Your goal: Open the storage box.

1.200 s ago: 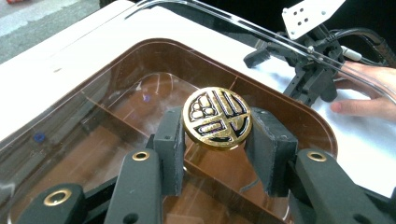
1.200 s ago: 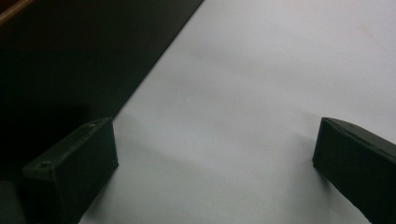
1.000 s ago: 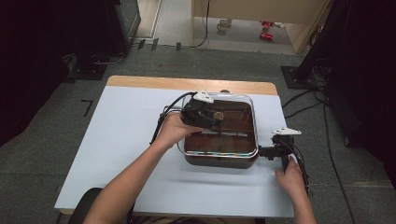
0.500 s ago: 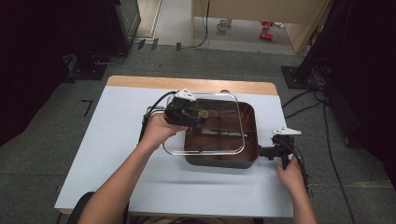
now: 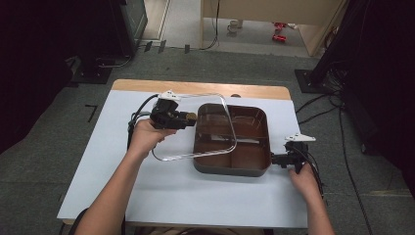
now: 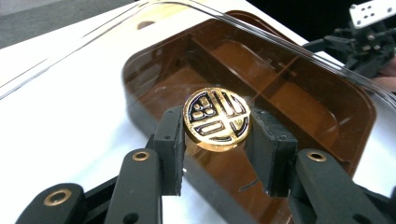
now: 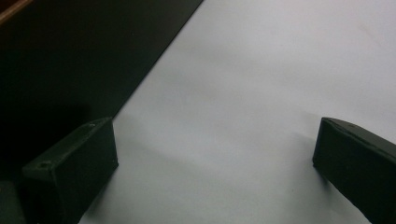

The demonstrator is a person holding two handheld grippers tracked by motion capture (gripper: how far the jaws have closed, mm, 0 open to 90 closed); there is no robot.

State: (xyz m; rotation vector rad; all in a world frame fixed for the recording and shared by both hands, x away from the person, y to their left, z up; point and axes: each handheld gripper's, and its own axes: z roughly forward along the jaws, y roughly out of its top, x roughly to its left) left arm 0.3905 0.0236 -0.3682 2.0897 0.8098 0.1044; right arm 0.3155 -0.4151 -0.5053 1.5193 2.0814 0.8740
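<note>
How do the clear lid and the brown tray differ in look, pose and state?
The clear lid is see-through; the brown tray is opaque. The lid is held by its gold knob in the left gripper, shifted partly off the tray; the tray rests flat on the table, divided into compartments. Both are rounded rectangles.

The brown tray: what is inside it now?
The brown tray shows only bare divided compartments. The clear lid, held by its gold knob in the left gripper, overhangs its left part; nothing shows through it.

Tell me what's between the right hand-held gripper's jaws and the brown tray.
Only bare white tabletop. In its own view the right hand-held gripper stands open and empty beside the tray's dark wall.
</note>
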